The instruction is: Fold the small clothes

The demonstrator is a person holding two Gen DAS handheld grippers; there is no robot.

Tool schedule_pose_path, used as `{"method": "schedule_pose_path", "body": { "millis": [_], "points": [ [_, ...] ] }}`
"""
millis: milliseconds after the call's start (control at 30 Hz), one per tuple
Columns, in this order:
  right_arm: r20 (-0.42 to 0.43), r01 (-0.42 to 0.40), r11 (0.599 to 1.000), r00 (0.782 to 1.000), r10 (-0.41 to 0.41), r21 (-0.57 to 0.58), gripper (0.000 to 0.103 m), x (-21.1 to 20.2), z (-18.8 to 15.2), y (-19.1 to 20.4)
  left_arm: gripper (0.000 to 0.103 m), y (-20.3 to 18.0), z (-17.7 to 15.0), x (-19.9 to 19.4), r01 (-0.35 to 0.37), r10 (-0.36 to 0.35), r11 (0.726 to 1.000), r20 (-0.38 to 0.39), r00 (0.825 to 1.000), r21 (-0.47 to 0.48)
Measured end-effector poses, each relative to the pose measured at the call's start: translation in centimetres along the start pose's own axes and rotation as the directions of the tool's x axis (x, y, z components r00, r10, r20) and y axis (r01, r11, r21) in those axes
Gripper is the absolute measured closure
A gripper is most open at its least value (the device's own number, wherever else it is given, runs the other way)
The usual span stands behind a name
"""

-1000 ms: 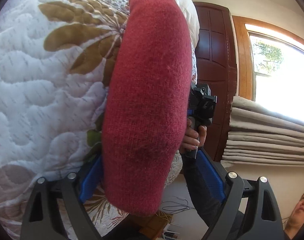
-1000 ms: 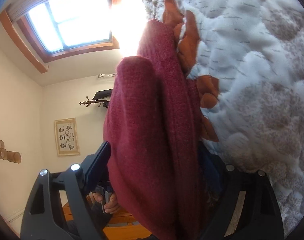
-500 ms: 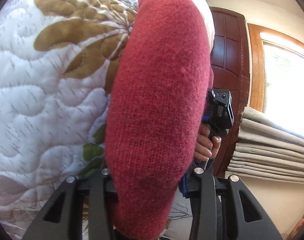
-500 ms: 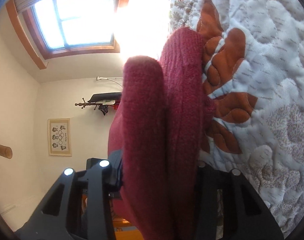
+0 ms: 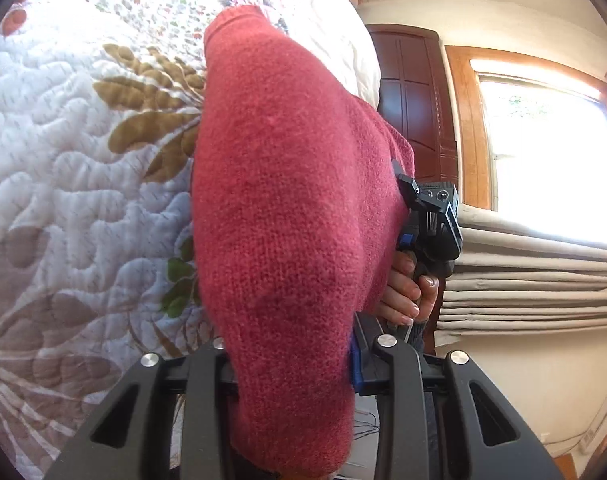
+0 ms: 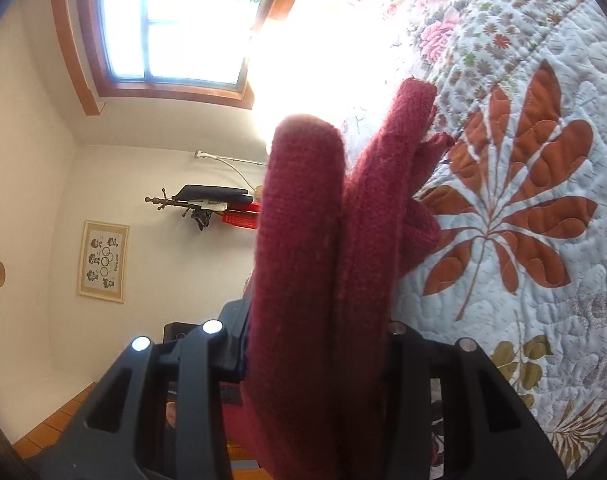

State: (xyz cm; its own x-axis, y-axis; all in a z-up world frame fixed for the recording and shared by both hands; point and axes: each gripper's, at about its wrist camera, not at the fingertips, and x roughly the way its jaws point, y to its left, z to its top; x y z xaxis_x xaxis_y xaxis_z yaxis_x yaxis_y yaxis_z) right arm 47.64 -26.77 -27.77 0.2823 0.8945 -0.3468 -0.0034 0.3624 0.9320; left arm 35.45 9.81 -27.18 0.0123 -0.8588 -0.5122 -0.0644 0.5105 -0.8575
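Both grippers — left (image 5: 291, 360) & right (image 6: 315, 344) — jaws clamped on red knit garment (image 5: 287, 200) over quilt (image 5: 63, 184), no legible writing

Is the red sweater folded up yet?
Partly. The red knit sweater already shows doubled layers in the right wrist view. Both the left gripper and right gripper are clamped on it, holding it up against the quilt. It is not yet laid flat as a finished fold.
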Motion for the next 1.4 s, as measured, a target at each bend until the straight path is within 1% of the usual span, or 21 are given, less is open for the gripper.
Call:
{"method": "schedule_pose_path", "body": {
  "millis": [200, 367, 467, 533, 600, 667, 767, 833, 900, 933, 967, 1000, 1033, 1067, 1133, 1167, 1200, 1267, 1333, 1367, 1400],
  "points": [
    [-0.068, -0.03, 0.997, 0.997, 0.025, -0.073, 0.065, 5.5, -3.6, 5.7, 0.071, 2.0, -4.9, -7.8, 0.001, -0.003, 1.0, 0.072, 0.997, 0.027],
    [-0.177, -0.037, 0.995, 0.984, 0.02, -0.093, 0.065, 11.8, -8.6, 8.3, 0.071, 7.3, -10.7, -13.7, 0.0, 0.002, 1.0, 0.138, 0.99, -0.017],
    [-0.251, -0.015, 0.997, 0.968, -0.005, -0.081, 0.065, 15.7, -11.5, 8.1, 0.071, 11.5, -13.6, -15.5, -0.003, 0.014, 0.997, 0.162, 0.987, -0.071],
    [-0.292, 0.027, 0.996, 0.955, -0.051, -0.086, 0.064, 17.7, -13.2, 7.5, 0.071, 14.5, -14.9, -15.6, -0.018, 0.035, 0.994, 0.165, 0.986, -0.108],
    [-0.311, 0.077, 0.994, 0.945, -0.099, -0.083, 0.055, 19.0, -13.9, 7.0, 0.069, 17.3, -15.4, -14.9, -0.014, 0.042, 0.986, 0.165, 0.985, -0.165],
    [-0.3, 0.135, 0.986, 0.941, -0.157, -0.093, 0.046, 19.4, -14.0, 7.2, 0.054, 19.3, -15.7, -14.0, 0.013, 0.022, 0.977, 0.162, 0.987, -0.213],
    [-0.231, 0.235, 0.961, 0.937, -0.264, -0.145, 0.033, 17.3, -14.1, 8.7, 0.048, 19.9, -15.7, -13.8, 0.036, 0.0, 0.976, 0.164, 0.986, -0.215],
    [-0.141, 0.31, 0.935, 0.932, -0.335, -0.171, 0.032, 14.8, -14.0, 9.8, 0.044, 19.1, -15.8, -14.7, 0.002, 0.033, 0.979, 0.167, 0.985, -0.203],
    [-0.043, 0.369, 0.907, 0.922, -0.385, -0.205, 0.032, 12.3, -13.9, 11.6, 0.043, 17.2, -16.1, -16.2, -0.104, 0.143, 0.976, 0.202, 0.969, -0.191],
    [-0.024, 0.365, 0.904, 0.925, -0.379, -0.225, 0.034, 11.6, -13.8, 12.4, 0.043, 16.0, -16.5, -17.3, -0.191, 0.228, 0.966, 0.224, 0.948, -0.172],
    [-0.026, 0.359, 0.9, 0.926, -0.377, -0.248, 0.036, 11.6, -13.7, 13.3, 0.042, 14.3, -16.8, -18.4, -0.29, 0.315, 0.948, 0.263, 0.912, -0.132],
    [-0.033, 0.365, 0.889, 0.921, -0.388, -0.278, 0.039, 11.9, -13.6, 13.7, 0.042, 12.1, -17.0, -19.1, -0.368, 0.372, 0.927, 0.301, 0.878, -0.072],
    [-0.038, 0.373, 0.875, 0.914, -0.404, -0.309, 0.04, 12.9, -13.7, 14.6, 0.042, 10.1, -17.2, -19.7, -0.409, 0.391, 0.912, 0.335, 0.857, -0.018],
    [-0.048, 0.383, 0.862, 0.906, -0.421, -0.331, 0.045, 13.9, -13.6, 15.2, 0.042, 8.3, -17.2, -20.0, -0.422, 0.385, 0.906, 0.366, 0.848, 0.025],
    [-0.079, 0.396, 0.847, 0.89, -0.449, -0.355, 0.071, 15.8, -13.3, 15.1, 0.041, 5.2, -16.3, -19.6, -0.43, 0.362, 0.898, 0.4, 0.842, 0.093],
    [-0.081, 0.423, 0.827, 0.872, -0.482, -0.371, 0.093, 16.8, -13.2, 15.2, 0.041, 3.9, -16.0, -18.9, -0.434, 0.354, 0.893, 0.408, 0.842, 0.121],
    [-0.064, 0.445, 0.807, 0.861, -0.505, -0.389, 0.093, 17.1, -13.4, 14.5, 0.041, 3.0, -15.7, -18.6, -0.44, 0.349, 0.886, 0.415, 0.84, 0.146],
    [-0.04, 0.474, 0.792, 0.849, -0.527, -0.386, 0.094, 18.3, -12.7, 13.6, 0.041, 1.3, -14.2, -17.7, -0.47, 0.367, 0.866, 0.422, 0.829, 0.17],
    [-0.036, 0.537, 0.755, 0.806, -0.591, -0.376, 0.094, 18.8, -12.2, 10.7, 0.041, 0.4, -13.2, -17.5, -0.508, 0.398, 0.844, 0.435, 0.808, 0.17],
    [-0.036, 0.567, 0.729, 0.779, -0.626, -0.384, 0.094, 19.5, -12.2, 9.2, 0.041, 0.1, -12.6, -17.4, -0.518, 0.409, 0.839, 0.438, 0.801, 0.164],
    [-0.036, 0.584, 0.713, 0.764, -0.645, -0.388, 0.093, 19.8, -12.2, 8.3, 0.041, -0.3, -12.8, -17.2, -0.522, 0.417, 0.839, 0.434, 0.798, 0.155]
  ]
}}
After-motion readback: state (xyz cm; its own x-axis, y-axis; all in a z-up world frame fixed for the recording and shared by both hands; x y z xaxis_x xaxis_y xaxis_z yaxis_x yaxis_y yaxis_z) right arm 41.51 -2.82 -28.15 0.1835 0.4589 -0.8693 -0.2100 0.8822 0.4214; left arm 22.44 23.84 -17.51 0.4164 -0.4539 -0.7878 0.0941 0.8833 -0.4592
